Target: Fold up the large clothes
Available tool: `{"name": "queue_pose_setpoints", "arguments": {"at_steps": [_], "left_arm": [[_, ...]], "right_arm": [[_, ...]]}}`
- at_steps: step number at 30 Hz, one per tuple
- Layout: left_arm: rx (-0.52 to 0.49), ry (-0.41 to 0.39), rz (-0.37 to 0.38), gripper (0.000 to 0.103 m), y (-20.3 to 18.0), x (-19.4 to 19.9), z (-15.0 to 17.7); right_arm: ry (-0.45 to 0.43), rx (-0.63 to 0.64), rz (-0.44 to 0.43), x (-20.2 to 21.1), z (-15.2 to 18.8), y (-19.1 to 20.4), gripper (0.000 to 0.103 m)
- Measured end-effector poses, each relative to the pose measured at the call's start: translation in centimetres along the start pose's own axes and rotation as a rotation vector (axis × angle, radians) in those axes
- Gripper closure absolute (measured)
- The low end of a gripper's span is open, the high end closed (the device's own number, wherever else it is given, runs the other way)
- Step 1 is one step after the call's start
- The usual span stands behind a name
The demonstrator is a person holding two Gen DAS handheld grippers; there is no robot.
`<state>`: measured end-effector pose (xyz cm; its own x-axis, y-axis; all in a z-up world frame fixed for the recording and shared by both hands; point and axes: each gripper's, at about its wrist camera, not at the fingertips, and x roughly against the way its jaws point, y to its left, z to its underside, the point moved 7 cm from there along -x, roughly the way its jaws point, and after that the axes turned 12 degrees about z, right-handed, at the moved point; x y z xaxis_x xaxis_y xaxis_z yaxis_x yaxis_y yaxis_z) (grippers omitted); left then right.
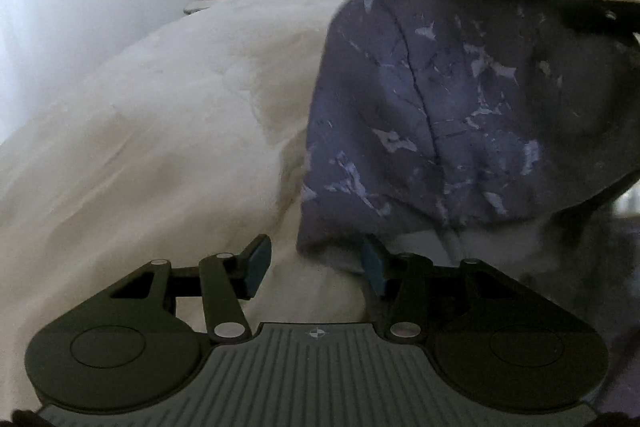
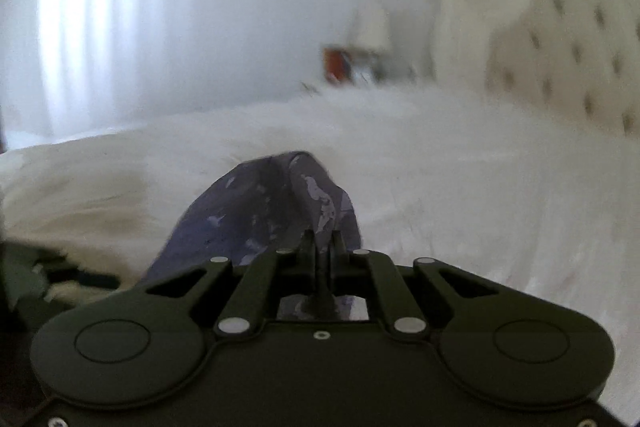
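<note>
Purple garment (image 1: 440, 99) pinched by right gripper (image 2: 323, 239), left gripper (image 1: 316, 263) wide, nightstand blurred

The garment (image 1: 460, 99) is a large piece of purple-blue cloth with pale, irregular marks scattered over it, and in the left wrist view it is lifted above the white bed, hanging like a rounded sheet with a long crease down its middle. Its upper right corner is pulled up and taut, while its lower edge hangs loose near the bed surface. In the right wrist view, which is blurred, the same cloth (image 2: 264, 211) rises in a narrow bunched ridge, with folds running along it, and it goes down toward the lower left.
</note>
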<state>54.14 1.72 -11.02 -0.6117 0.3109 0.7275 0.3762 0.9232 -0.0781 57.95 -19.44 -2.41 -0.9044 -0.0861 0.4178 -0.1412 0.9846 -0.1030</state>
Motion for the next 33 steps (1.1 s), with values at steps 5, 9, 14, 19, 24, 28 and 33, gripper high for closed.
{"name": "queue_pose_setpoints", "arguments": {"at_steps": [5, 9, 14, 19, 24, 28, 33], "left_arm": [[0.257, -0.061, 0.243, 0.037, 1.4, 6.8, 1.5], [0.431, -0.132, 0.457, 0.008, 2.4, 11.9, 2.5], [0.567, -0.253, 0.606, 0.0, 2.6, 16.1, 2.3], [0.69, -0.238, 0.657, 0.0, 1.6, 14.0, 2.2], [0.751, -0.293, 0.69, 0.0, 1.5, 14.1, 0.9], [0.639, -0.306, 0.65, 0.0, 1.0, 14.8, -1.0], [0.643, -0.287, 0.664, 0.0, 1.0, 14.6, -1.8]], "right_arm": [[-0.121, 0.082, -0.085, 7.8, 1.3, 1.8, 0.093], [-0.142, 0.167, -0.132, 12.3, 4.1, 3.7, 0.093], [-0.103, 0.255, -0.182, 15.8, 8.7, 6.3, 0.093], [-0.038, 0.305, -0.195, 16.7, 12.3, 8.1, 0.093], [-0.045, 0.304, -0.197, 18.4, 12.3, 8.8, 0.092], [-0.208, 0.233, -0.116, 20.4, 7.1, 7.7, 0.009], [-0.287, 0.323, -0.075, 17.4, 2.2, 9.4, 0.002]]}}
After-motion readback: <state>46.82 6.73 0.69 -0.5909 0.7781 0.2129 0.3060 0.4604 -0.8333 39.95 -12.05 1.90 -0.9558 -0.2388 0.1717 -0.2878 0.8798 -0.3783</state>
